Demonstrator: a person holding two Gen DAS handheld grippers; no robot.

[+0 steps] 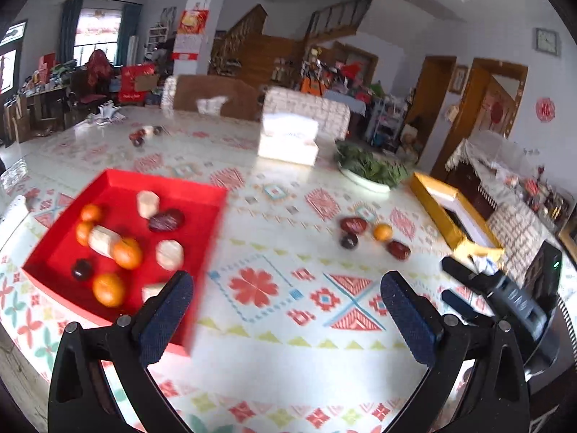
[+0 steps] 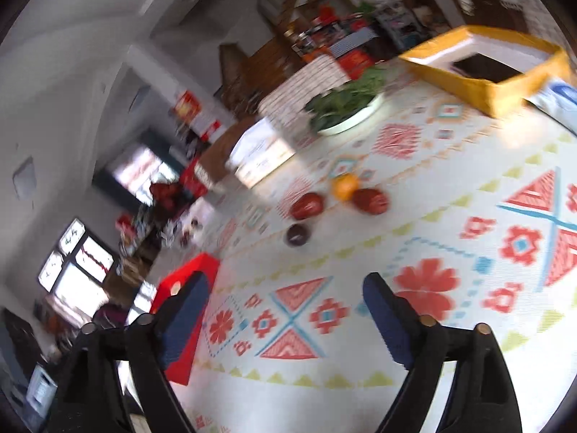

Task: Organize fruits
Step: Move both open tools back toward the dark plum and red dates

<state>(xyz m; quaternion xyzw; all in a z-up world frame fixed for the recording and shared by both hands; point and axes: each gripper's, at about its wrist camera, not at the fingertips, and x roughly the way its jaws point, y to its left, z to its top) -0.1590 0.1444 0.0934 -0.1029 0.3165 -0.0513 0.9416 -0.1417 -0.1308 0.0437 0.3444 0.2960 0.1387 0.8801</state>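
Observation:
A red tray [image 1: 119,184] sits at the left on the patterned tablecloth and holds several oranges [image 1: 108,289], pale cut chunks [image 1: 169,254] and dark red fruits [image 1: 166,220]. A loose group lies to the right: an orange [image 1: 382,232] and three dark red fruits [image 1: 353,224]. My left gripper [image 1: 286,290] is open and empty, above the cloth beside the tray. My right gripper [image 2: 285,294] is open and empty, with the loose orange [image 2: 345,186] and red fruits [image 2: 370,200] ahead of it. The right gripper also shows in the left wrist view [image 1: 447,281]. The tray corner [image 2: 202,263] shows at the left.
A white bowl of greens [image 1: 371,169] and a stack of tissue packs [image 1: 288,139] stand at the back. A yellow box [image 1: 436,209] lies at the right edge. A few more small fruits [image 1: 139,137] lie far back left. Chairs stand behind the table.

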